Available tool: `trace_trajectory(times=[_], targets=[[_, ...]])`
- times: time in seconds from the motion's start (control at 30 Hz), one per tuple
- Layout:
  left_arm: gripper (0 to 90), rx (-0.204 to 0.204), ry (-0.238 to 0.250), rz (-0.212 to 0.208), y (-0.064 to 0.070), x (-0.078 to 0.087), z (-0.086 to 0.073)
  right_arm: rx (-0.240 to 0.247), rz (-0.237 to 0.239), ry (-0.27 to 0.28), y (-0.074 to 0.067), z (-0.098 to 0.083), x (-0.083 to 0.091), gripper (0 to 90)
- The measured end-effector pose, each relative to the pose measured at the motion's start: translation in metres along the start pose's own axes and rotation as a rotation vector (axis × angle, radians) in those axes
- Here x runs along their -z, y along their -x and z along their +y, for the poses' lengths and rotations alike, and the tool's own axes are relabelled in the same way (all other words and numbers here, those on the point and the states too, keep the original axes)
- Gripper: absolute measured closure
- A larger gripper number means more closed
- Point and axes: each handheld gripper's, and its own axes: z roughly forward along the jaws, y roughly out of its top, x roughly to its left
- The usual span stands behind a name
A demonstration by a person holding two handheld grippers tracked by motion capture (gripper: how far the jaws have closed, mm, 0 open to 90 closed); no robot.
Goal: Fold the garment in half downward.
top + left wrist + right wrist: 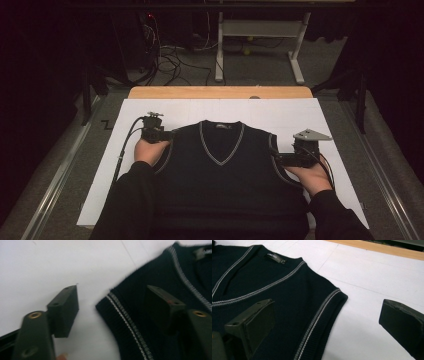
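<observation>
Your dark V-neck sweater vest (220,180) lies flat, front up, on the white sheet (300,115) covering the table, its hem toward the near edge and its collar toward the far edge. Your left gripper (167,134) straddles the vest's left shoulder corner with jaws wide apart. Your right gripper (276,156) sits at the right armhole, jaws likewise spread wide, gripping nothing.

Dim rm; desk frame (260,35), floor cables (170,62).

A small black label (273,256) sewn inside the neck of the dark vest (287,302) carries pale letters, too small to read surely.
</observation>
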Motion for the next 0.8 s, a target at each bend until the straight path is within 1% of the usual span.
trace_trajectory(times=[0.1, 0.17, 0.2, 0.27, 0.33, 0.4, 0.43, 0.5, 0.57, 0.63, 0.7, 0.73, 0.8], targets=[[34.9, -0.019, -0.009, 0.031, 0.006, -0.002, 0.001, -0.001, 0.001, -0.001, 0.001, -0.001, 0.002, 0.6], [39.4, -0.055, -0.024, 0.076, 0.013, -0.003, 0.001, -0.002, 0.0, -0.003, 0.002, -0.002, 0.002, 0.6], [41.4, -0.069, -0.028, 0.084, 0.016, -0.003, 0.001, 0.0, 0.002, -0.004, 0.002, -0.002, 0.001, 0.6], [50.4, -0.076, -0.033, 0.075, 0.019, -0.003, 0.0, 0.004, 0.0, -0.007, 0.002, -0.003, 0.0, 0.6], [57.3, -0.058, -0.04, 0.075, 0.023, -0.002, 0.0, 0.005, -0.006, -0.019, 0.002, -0.003, -0.002, 0.6], [66.1, -0.059, -0.042, 0.07, 0.028, -0.002, -0.001, 0.002, -0.011, -0.028, 0.002, -0.003, -0.006, 0.7], [67.9, -0.06, -0.042, 0.066, 0.03, -0.001, -0.002, 0.004, -0.01, -0.028, 0.002, -0.002, -0.008, 0.9], [69.9, -0.055, -0.04, 0.055, 0.031, 0.0, -0.002, -0.002, -0.012, -0.041, 0.001, -0.001, -0.014, 1.7], [70.2, -0.051, -0.025, 0.045, 0.03, 0.004, -0.002, -0.002, -0.017, -0.062, 0.001, 0.0, -0.022, 2.4], [70.2, -0.036, 0.004, 0.031, 0.03, 0.01, -0.002, -0.009, -0.018, -0.078, 0.001, 0.001, -0.029, 4.3], [70.2, -0.022, 0.027, 0.013, 0.029, 0.016, -0.003, -0.02, -0.023, -0.108, 0.001, 0.004, -0.038, 9.2], [70.2, -0.025, 0.036, 0.01, 0.03, 0.018, -0.003, -0.038, -0.023, -0.122, 0.003, 0.008, -0.043, 11.7], [70.2, -0.023, 0.067, -0.001, 0.033, 0.025, -0.006, -0.062, -0.03, -0.125, 0.006, 0.012, -0.05, 15.8]])
